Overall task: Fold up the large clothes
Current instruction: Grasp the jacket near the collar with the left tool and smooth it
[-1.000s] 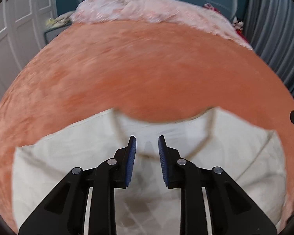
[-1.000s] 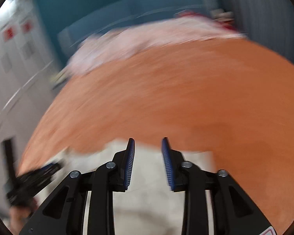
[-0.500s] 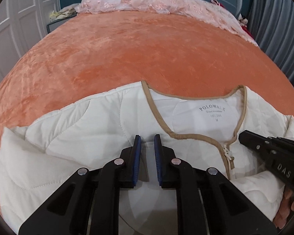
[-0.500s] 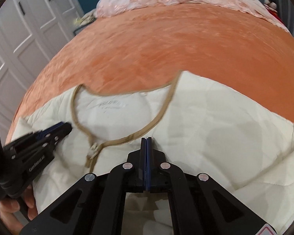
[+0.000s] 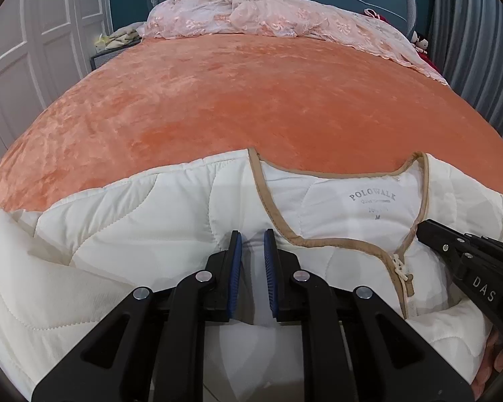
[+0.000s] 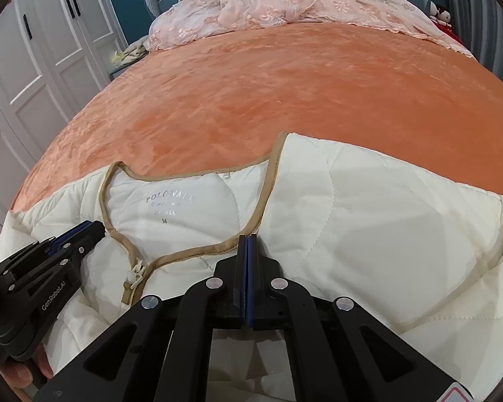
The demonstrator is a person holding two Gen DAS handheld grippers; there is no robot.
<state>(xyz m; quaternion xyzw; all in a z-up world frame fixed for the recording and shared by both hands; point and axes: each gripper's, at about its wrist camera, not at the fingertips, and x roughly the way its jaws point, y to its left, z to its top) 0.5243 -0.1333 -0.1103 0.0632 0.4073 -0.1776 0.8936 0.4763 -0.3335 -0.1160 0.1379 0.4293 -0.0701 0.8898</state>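
pinching both shoulders of the quilted jacket at the foot of the bed

lying face up on the orange bedspread (image 5: 251, 100), the cream quilted jacket (image 5: 134, 234) has its tan-trimmed neckline (image 5: 285, 227) toward the pink lace cover (image 5: 268, 16) at the head of the bed, with the body running back under the cameras. its long axis therefore runs away from the person, and both grippers sit near the collar end, one on each side of the zip pull (image 6: 135, 273).

the left gripper (image 5: 251, 251) rests on the panel left of the neckline; its jaws stand a narrow slot apart with a ridge of cream cloth between the blue pads (image 5: 235, 268), which reads as a light pinch on the fabric. the right gripper (image 6: 248, 254) is closed fully, pads together, right on the tan edge where the right front panel meets the neckline; whether any cloth is caught in it cannot be told, as the pads hide the contact.

the relation the next move turns on, as a guess: the two grips flank the centre line about evenly, so the collar end could be carried along the jacket's length.

only the left view shows the printed label (image 5: 372, 197) crisply and the left sleeve's bunching (image 5: 16, 251) at the bed's edge. only the right view shows the right front panel (image 6: 385, 217) lying flat and broad, and part of the hand (image 6: 23, 372) under the left gripper.
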